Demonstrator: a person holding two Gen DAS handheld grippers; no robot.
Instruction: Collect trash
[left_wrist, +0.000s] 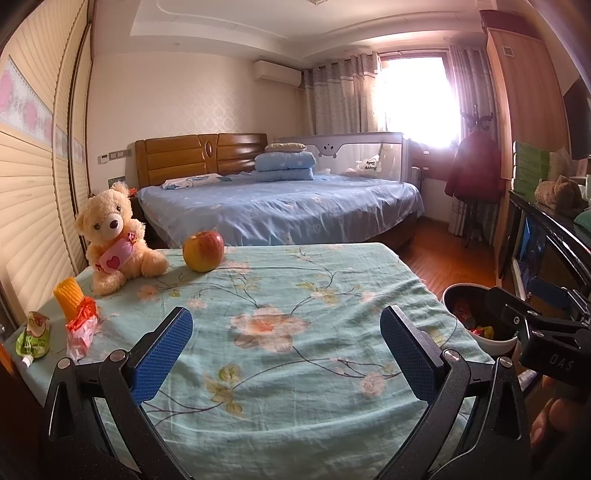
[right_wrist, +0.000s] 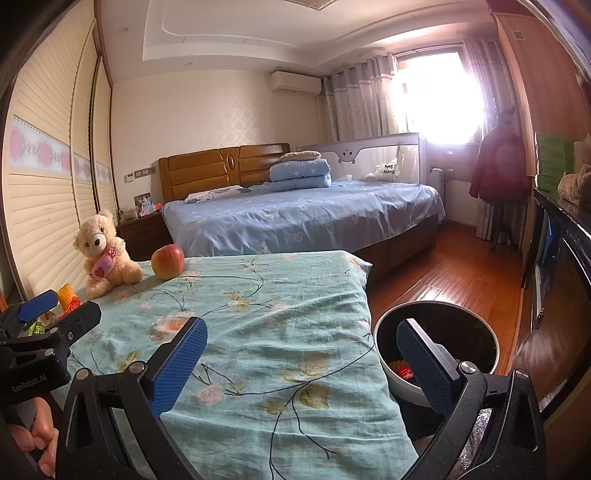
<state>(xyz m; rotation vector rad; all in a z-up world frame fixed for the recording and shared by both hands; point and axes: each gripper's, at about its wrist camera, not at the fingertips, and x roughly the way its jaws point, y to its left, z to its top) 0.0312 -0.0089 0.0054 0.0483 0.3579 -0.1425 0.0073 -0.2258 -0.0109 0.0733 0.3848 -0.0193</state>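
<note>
A table under a floral green cloth (left_wrist: 295, 314) holds trash at its left edge: a red-and-white crumpled wrapper (left_wrist: 81, 328), a green squeeze pouch (left_wrist: 33, 336) and a yellow ridged piece (left_wrist: 68, 297). My left gripper (left_wrist: 286, 354) is open and empty over the cloth's middle. My right gripper (right_wrist: 301, 365) is open and empty at the table's right edge, its right finger over the trash bin (right_wrist: 476, 336), which holds several wrappers. The bin also shows in the left wrist view (left_wrist: 495, 343). The wrapper pile shows partly behind the left gripper in the right wrist view (right_wrist: 70, 306).
A teddy bear (left_wrist: 114, 240) and an apple (left_wrist: 203, 251) sit at the table's far left. A bed with blue sheets (left_wrist: 280, 206) stands beyond. A dark cabinet (right_wrist: 561, 266) lines the right wall, with wooden floor (right_wrist: 443, 266) between.
</note>
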